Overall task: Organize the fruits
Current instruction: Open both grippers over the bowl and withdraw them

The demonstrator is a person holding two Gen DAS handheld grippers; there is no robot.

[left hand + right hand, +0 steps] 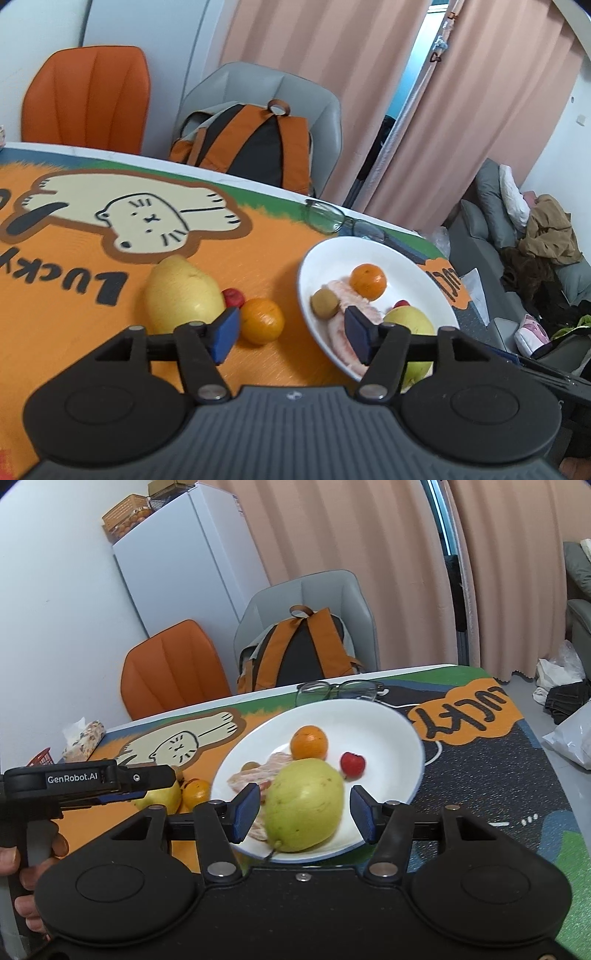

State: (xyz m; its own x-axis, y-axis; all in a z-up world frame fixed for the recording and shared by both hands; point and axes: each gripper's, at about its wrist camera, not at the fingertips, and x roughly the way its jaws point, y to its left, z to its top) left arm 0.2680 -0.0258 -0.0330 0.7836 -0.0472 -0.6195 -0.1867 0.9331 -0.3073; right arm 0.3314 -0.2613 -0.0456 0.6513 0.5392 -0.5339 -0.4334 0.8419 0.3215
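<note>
A white plate (373, 251) (380, 720) on the orange mat holds an orange (368, 281) (309, 743), a kiwi (324, 303), pink pomelo pieces (351, 295) (251, 777), a small red fruit (352, 763) and a green pear (304, 805) (410, 321). Left of the plate on the mat lie a yellow pear (183, 295), a small red fruit (233, 297) and an orange (262, 320). My left gripper (291, 334) is open between the loose orange and the plate. My right gripper (303, 818) is open, its pads either side of the green pear without touching it.
Eyeglasses (332, 219) (338, 692) lie just behind the plate. An orange chair (86, 98) and a grey chair with a backpack (251, 144) stand behind the table. A tissue pack (83, 738) and a red basket (38, 758) sit far left.
</note>
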